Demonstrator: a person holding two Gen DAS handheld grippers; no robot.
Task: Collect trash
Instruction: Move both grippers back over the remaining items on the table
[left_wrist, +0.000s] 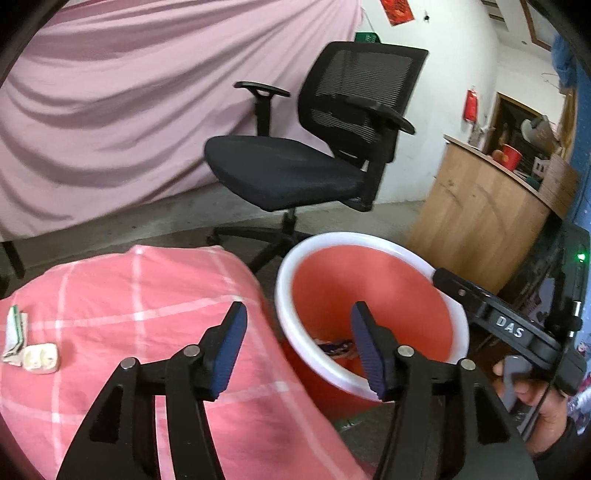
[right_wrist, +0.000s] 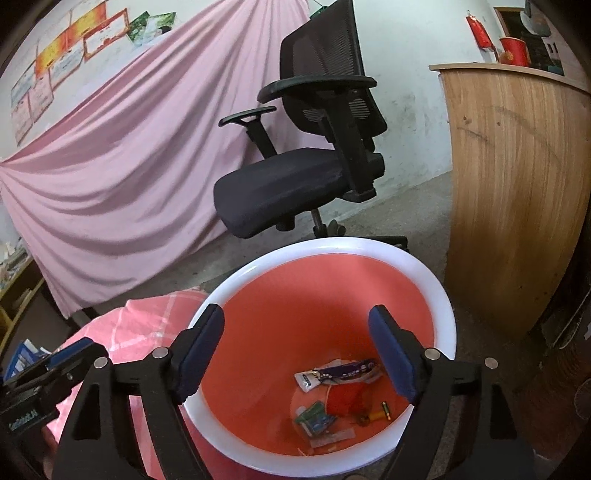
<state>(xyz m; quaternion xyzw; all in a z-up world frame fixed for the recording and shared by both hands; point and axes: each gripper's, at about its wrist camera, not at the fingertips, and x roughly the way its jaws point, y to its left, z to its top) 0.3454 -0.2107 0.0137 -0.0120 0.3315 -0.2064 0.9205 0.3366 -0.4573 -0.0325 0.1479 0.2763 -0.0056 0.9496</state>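
Hanging over a red bin with a white rim (right_wrist: 441, 295), the right gripper (right_wrist: 295, 350) has its two blue-padded fingers (right_wrist: 201, 349) spread wide, and nothing sits between them. Seen from its wrist camera, the bin's mouth fills the gap between the fingers, and the trash lies at the bottom of the bin, below and beyond the fingertips: a purple wrapper (right_wrist: 345, 369) nearest the right finger, a red scrap (right_wrist: 345, 400) under it, a green packet (right_wrist: 314, 415) toward the middle, and a small yellow battery (right_wrist: 384, 408) just off the right finger's lower edge (all of it clear of the pads, none of it touched).

From the left wrist camera, the left gripper (left_wrist: 299, 343) is also parted, about half way, with its jaws empty. Its left finger (left_wrist: 231, 345) stands over a pink checked cloth (left_wrist: 147, 295) that covers a rounded surface, while its right finger (left_wrist: 365, 347) stands over the near edge of the bin (left_wrist: 295, 258); the bin's rim passes between the two. A bit of the purple wrapper (left_wrist: 334, 347) shows inside the bin just left of that right finger.

More trash stays on the cloth, well off to the left of the left finger: a folded paper with green print (left_wrist: 14, 332) and, touching its lower end, a small cream-coloured plastic piece (left_wrist: 40, 358).

At the right edge of that view a hand (left_wrist: 532, 402) grips the handle of the other gripper. Behind the bin stand a black office chair (right_wrist: 295, 184) and a wooden counter (right_wrist: 517, 184), with a pink sheet (right_wrist: 129, 166) hung across the wall.
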